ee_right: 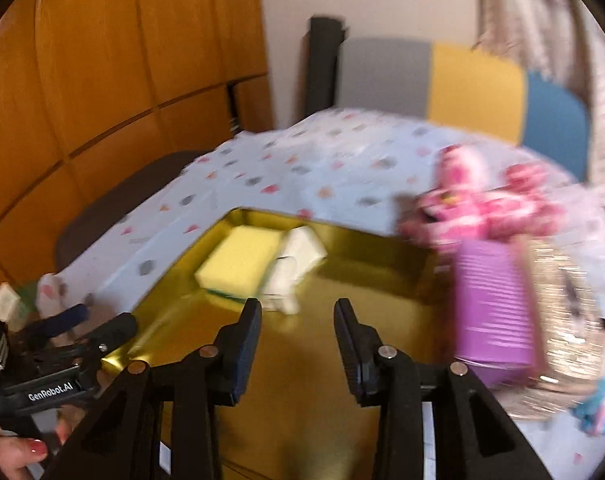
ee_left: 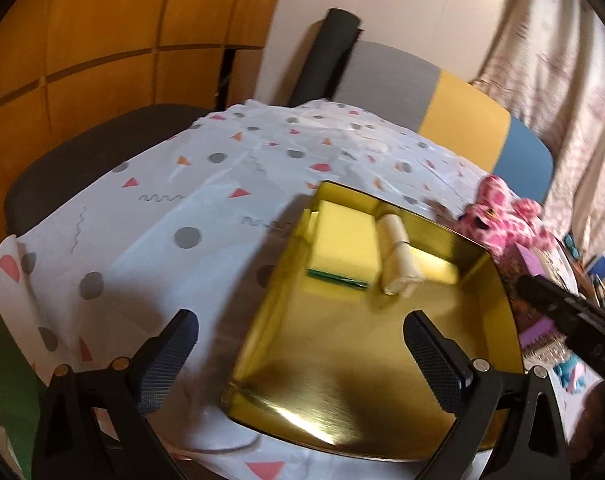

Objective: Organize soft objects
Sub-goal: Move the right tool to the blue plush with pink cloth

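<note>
A gold tray point(ee_left: 342, 344) sits on the bench, which is covered by a white cloth point(ee_left: 190, 208) printed with grey dots and pink triangles. In the tray's far left corner lies a yellow sponge point(ee_left: 344, 244) with a green underside, and touching its right side is a rolled white cloth point(ee_left: 398, 254) tied with a band. The left claw point(ee_left: 302, 354) hovers over the tray's near edge, its fingers wide apart with nothing between them. The right claw point(ee_right: 298, 328) hangs above the middle of the tray, its fingers parted a little and empty, the roll just beyond them. Beyond the tray's right edge a pink spotted plush toy point(ee_left: 502, 220) lies on the bench. Nearer, a purple ribbed can point(ee_right: 492, 304) stands just beside the tray, in a blurred part of the right wrist view.
</note>
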Demonstrator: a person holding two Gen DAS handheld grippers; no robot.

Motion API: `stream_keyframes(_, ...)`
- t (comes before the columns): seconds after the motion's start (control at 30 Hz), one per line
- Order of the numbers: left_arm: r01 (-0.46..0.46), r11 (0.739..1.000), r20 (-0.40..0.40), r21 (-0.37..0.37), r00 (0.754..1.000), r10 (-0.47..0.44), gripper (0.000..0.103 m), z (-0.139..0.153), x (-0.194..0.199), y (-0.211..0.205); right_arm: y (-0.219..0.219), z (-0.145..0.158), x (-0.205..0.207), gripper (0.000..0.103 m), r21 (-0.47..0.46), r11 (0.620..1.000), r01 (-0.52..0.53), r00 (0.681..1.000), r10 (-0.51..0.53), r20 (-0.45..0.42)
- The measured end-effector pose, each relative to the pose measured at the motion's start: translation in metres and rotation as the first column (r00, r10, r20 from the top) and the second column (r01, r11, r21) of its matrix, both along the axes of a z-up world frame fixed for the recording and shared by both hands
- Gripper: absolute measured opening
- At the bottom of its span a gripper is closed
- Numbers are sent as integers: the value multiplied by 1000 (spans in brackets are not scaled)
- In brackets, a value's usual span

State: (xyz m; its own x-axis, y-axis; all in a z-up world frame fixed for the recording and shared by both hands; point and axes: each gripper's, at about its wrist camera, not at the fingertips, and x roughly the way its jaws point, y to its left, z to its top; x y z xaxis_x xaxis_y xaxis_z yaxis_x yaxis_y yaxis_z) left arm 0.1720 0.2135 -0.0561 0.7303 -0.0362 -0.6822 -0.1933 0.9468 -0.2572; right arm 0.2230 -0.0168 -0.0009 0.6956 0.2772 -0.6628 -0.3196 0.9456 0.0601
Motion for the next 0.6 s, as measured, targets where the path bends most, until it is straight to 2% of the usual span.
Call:
stream_keyframes(0.07, 33, 999, 10, 5, 999, -33, 103, 2, -4, -12, -22, 4, -10, 37, 28, 999, 24, 1000, -24, -15)
stream_keyframes(0.13, 74, 997, 12, -6, 997, -74, 103, 2, -5, -25, -44, -2, -17, 37, 55, 998, 22, 996, -17, -85)
stream_keyframes(0.2, 123, 992, 4, -24, 992, -123, 103, 0, -7, -39, -60, -8, -27, 37, 49, 998, 30, 994, -25, -106)
stream_keyframes(0.27, 176, 984, -6, -31, 984, -176, 103, -1, -10, -57, -82, -16, -43, 37, 10, 997, 77, 993, -76, -94)
stream_keyframes(0.37, 272, 962, -17, -26, 962, -272, 103, -2, -18, -94, -122, -27, -64, 37, 21, 986, 167, 982, -164, -92)
stream_keyframes(0.47, 351, 936, -18, -12, 936, -351, 103, -2, -27, -124, -168, -36, -83, 37, 52, 959, 279, 958, -274, -87)
stream_keyframes(0.6, 462, 887, -29, -2, 886, -462, 103, -2, -39, -169, -229, -56, -99, 37, 43, 904, 425, 899, -415, -140)
